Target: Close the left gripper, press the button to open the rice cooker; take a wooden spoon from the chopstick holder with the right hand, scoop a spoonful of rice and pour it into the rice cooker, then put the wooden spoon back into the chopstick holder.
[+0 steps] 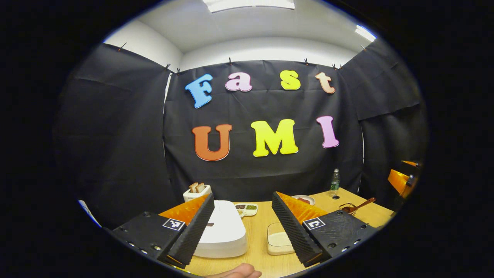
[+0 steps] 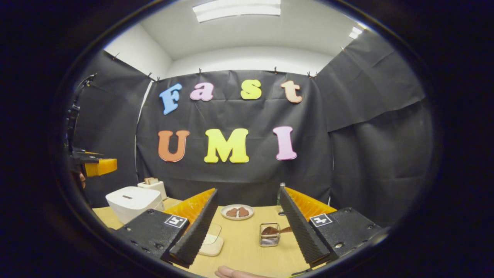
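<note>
Nothing is done yet: both the left claw (image 1: 242,222) and right claw (image 2: 249,227) gape, the rice cooker (image 1: 223,228) is lidded, and beside it the wooden spoon (image 2: 274,230) sits in the chopstick holder (image 2: 269,235).

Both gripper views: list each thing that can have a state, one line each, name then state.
Rice cooker: lid shut.
Left gripper: fingers open, holding nothing.
Right gripper: fingers open, holding nothing.
Wooden spoon: in the chopstick holder, untouched.
Rice box: open, holds rice.
Toaster: bread slices sticking up.
Bottle: upright, capped.
Plate: food on it.
</note>
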`<state>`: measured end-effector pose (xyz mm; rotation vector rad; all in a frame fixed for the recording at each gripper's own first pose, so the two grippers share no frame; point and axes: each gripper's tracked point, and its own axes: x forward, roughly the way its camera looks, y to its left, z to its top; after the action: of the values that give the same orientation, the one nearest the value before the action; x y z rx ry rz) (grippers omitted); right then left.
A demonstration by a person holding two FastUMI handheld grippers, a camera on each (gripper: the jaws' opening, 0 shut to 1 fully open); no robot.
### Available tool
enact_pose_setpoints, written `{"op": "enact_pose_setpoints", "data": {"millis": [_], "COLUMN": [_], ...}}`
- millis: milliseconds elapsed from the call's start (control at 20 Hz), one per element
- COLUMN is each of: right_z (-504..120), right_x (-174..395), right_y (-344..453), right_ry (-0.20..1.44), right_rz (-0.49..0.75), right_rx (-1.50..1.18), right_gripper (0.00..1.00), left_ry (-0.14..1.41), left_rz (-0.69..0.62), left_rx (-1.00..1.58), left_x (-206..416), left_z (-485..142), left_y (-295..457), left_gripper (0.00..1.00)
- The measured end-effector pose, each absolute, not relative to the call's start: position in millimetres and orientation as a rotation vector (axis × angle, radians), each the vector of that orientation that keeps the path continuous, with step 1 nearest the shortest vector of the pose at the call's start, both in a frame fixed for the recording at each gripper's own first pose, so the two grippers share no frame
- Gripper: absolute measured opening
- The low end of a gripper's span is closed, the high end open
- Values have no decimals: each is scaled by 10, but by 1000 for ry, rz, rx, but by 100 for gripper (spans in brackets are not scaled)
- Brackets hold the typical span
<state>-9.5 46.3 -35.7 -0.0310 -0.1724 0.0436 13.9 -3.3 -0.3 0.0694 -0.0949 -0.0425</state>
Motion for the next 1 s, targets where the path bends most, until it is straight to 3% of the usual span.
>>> {"op": "enact_pose_setpoints", "data": {"millis": [550,700,1000], "right_z": [-670,-698,-722], "right_x": [-25,-31,-40], "right_y": [170,176,231], "right_ry": [-72,-67,-73], "right_rz": [-4,-2,15], "right_rx": [34,39,37], "right_gripper": [99,100,100], "left_ry": [-118,-126,-75], "left_rz": [-79,-23,-101], "left_rx": [32,42,-45], "left_x": [-277,-257,-231], "left_z": [-408,-408,-538], "left_y": [-440,-301,-407], "left_gripper": [95,95,95]}}
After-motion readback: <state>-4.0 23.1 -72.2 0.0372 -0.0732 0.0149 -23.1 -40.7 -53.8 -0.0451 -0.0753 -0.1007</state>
